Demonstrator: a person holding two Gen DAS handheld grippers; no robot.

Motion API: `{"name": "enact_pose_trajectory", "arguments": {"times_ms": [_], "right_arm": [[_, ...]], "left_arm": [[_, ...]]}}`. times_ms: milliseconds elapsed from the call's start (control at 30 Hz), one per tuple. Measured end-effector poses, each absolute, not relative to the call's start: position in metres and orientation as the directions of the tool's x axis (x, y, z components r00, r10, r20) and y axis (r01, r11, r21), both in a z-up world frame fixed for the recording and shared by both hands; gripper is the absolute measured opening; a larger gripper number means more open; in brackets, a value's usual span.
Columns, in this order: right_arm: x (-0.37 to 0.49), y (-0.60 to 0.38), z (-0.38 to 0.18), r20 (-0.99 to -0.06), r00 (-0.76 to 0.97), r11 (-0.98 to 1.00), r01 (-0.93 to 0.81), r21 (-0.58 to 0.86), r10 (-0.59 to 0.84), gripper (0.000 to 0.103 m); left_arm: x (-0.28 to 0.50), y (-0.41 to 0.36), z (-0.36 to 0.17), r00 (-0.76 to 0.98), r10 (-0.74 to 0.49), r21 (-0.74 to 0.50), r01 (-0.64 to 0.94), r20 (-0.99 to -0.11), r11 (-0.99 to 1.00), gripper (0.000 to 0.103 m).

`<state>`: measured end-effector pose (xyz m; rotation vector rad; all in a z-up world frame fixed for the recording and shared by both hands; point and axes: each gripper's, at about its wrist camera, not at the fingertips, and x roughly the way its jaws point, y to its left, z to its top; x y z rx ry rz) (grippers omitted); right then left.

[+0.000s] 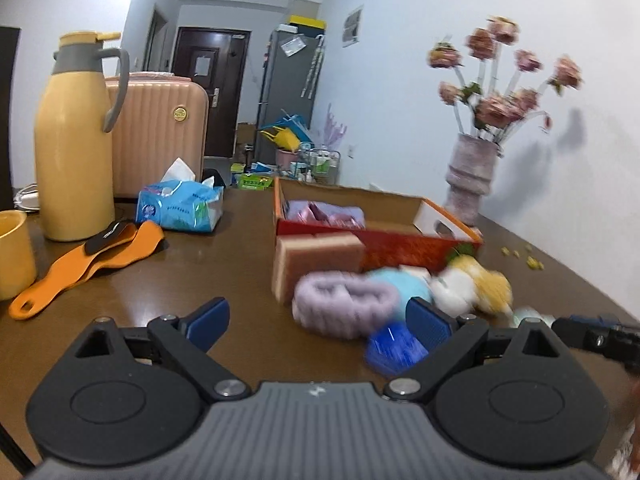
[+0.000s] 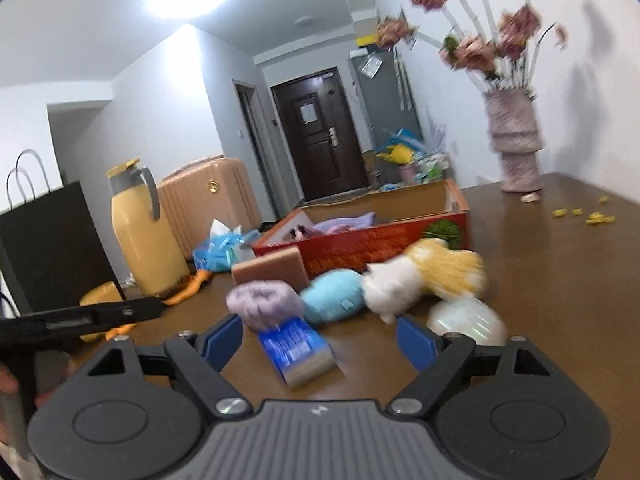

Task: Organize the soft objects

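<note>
Soft things lie in a cluster on the brown table: a lilac fuzzy band, a light blue plush, a white and yellow plush toy, a blue scrub sponge and a pink-brown sponge block. Behind them stands a red cardboard box holding lilac cloth. My left gripper is open, short of the band. My right gripper is open, the blue sponge lying on the table between its fingers, untouched.
A yellow thermos jug, a pink suitcase, a tissue pack, an orange tool and a yellow cup are at the left. A vase of flowers stands right. A black bag is far left.
</note>
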<state>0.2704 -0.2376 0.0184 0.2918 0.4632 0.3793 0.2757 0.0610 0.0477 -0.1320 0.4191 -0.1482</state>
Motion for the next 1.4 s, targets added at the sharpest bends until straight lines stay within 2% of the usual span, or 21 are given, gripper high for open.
{"name": "enact_pose_trajectory", "arguments": {"times_ms": [133,167,200,233,267,300,400,467,500,533,567,667,800,867,933,1000,1100,1300,1400], "right_arm": [[0.351,-0.210,0.023,-0.386,0.777,0.847,-0.339,0.410,0.498,0.077],[0.372,-0.202,0.024,-0.391,0.766,0.840,-0.348,0.415,0.511,0.075],[0.395,-0.193,0.022,-0.404,0.750,0.834,-0.354,0.423,0.523,0.073],[0.419,-0.185,0.020,-0.424,0.735,0.830,-0.343,0.440,0.529,0.063],[0.439,-0.178,0.019,-0.444,0.720,0.826,-0.329,0.458,0.533,0.057],[0.460,-0.170,0.016,-0.457,0.698,0.817,-0.339,0.467,0.551,0.056],[0.496,-0.150,0.005,-0.508,0.675,0.831,-0.315,0.458,0.536,0.052],[0.507,-0.142,-0.002,-0.504,0.666,0.823,-0.330,0.463,0.551,0.033],[0.511,-0.139,-0.006,-0.511,0.652,0.817,-0.330,0.472,0.559,0.031],[0.513,-0.137,-0.008,-0.518,0.656,0.823,-0.319,0.470,0.550,0.023],[0.511,-0.136,-0.008,-0.517,0.656,0.824,-0.322,0.467,0.550,0.022],[0.497,-0.133,0.008,-0.497,0.679,0.832,-0.340,0.438,0.539,0.021],[0.429,-0.153,0.058,-0.348,0.748,0.815,-0.440,0.376,0.565,0.021],[0.386,-0.164,0.071,-0.285,0.759,0.801,-0.487,0.349,0.586,0.021],[0.339,-0.174,0.073,-0.251,0.767,0.801,-0.517,0.302,0.590,0.021],[0.308,-0.186,0.064,-0.273,0.772,0.814,-0.503,0.291,0.574,0.021],[0.281,-0.206,0.037,-0.334,0.755,0.817,-0.454,0.356,0.565,0.018],[0.231,-0.223,-0.006,-0.401,0.765,0.855,-0.377,0.355,0.504,0.018],[0.201,-0.236,-0.021,-0.416,0.730,0.828,-0.382,0.410,0.543,0.021]], "left_arm": [[0.349,0.074,0.051,0.895,-0.196,-0.231,0.108,-0.402,0.967,0.085],[0.368,0.078,0.048,0.881,-0.218,-0.265,0.111,-0.420,0.958,0.078],[0.387,0.083,0.043,0.862,-0.237,-0.304,0.102,-0.448,0.947,0.068],[0.403,0.087,0.038,0.842,-0.256,-0.343,0.091,-0.475,0.935,0.062],[0.420,0.092,0.031,0.817,-0.275,-0.390,0.068,-0.507,0.918,0.049],[0.433,0.098,0.024,0.795,-0.297,-0.435,0.046,-0.529,0.899,0.038],[0.448,0.114,0.005,0.760,-0.413,-0.583,0.055,-0.502,0.810,0.036],[0.449,0.121,0.001,0.760,-0.429,-0.624,0.039,-0.488,0.780,0.034],[0.448,0.122,0.001,0.765,-0.419,-0.619,0.034,-0.489,0.785,0.033],[0.447,0.122,0.003,0.770,-0.408,-0.608,0.032,-0.491,0.793,0.033],[0.445,0.121,0.004,0.775,-0.395,-0.602,0.024,-0.493,0.798,0.032],[0.427,0.117,0.023,0.807,-0.382,-0.589,0.053,-0.450,0.806,0.031],[0.358,0.102,0.072,0.865,-0.384,-0.513,0.182,-0.322,0.839,0.031],[0.310,0.095,0.081,0.885,-0.386,-0.490,0.223,-0.261,0.843,0.031],[0.274,0.084,0.076,0.885,-0.397,-0.475,0.249,-0.241,0.844,0.031],[0.252,0.074,0.057,0.851,-0.450,-0.497,0.277,-0.270,0.822,0.031],[0.237,0.065,0.019,0.791,-0.518,-0.588,0.259,-0.326,0.766,0.031],[0.196,0.037,-0.009,0.762,-0.526,-0.505,0.306,-0.378,0.807,0.031],[0.180,0.038,-0.017,0.736,-0.535,-0.481,0.321,-0.415,0.816,0.033]]}}
